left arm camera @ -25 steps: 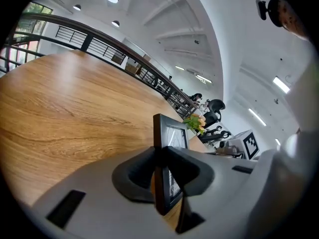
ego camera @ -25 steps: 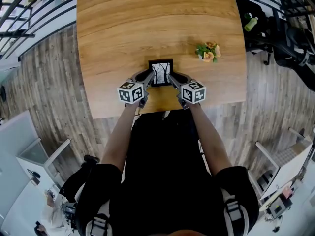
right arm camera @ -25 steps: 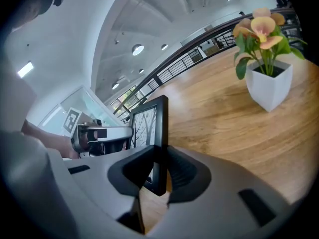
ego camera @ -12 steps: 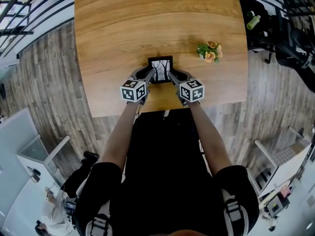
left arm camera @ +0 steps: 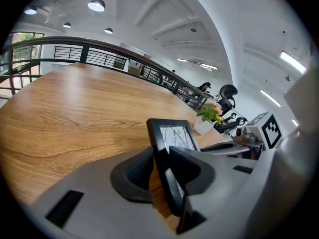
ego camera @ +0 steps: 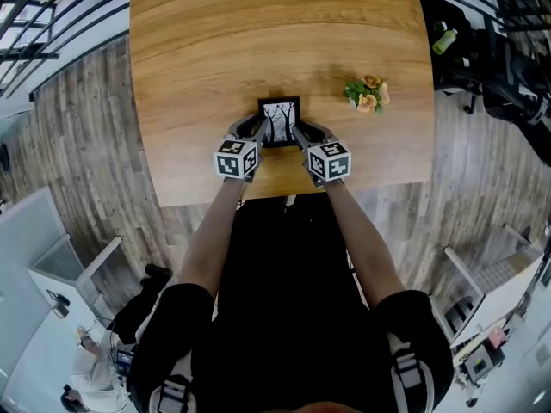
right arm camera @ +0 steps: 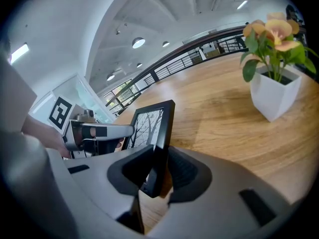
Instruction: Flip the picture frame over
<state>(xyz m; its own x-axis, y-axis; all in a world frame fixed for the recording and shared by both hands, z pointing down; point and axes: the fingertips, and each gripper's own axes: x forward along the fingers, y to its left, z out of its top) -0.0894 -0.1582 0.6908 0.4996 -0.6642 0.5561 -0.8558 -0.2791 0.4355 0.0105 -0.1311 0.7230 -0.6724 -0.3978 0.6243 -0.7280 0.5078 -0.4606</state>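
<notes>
Two grippers are set at the sides of the picture frame [ego camera: 280,121] — neither is clamped on it.
The frame is stood at a lean near the front edge of the table [ego camera: 258,33], picture side visible from above. Its left edge is straddled by the jaws of the left gripper [ego camera: 257,129], which have just been opening, and its right edge by those of the right gripper [ego camera: 301,131] — bare wood is seen between frame and one pad on each.
</notes>
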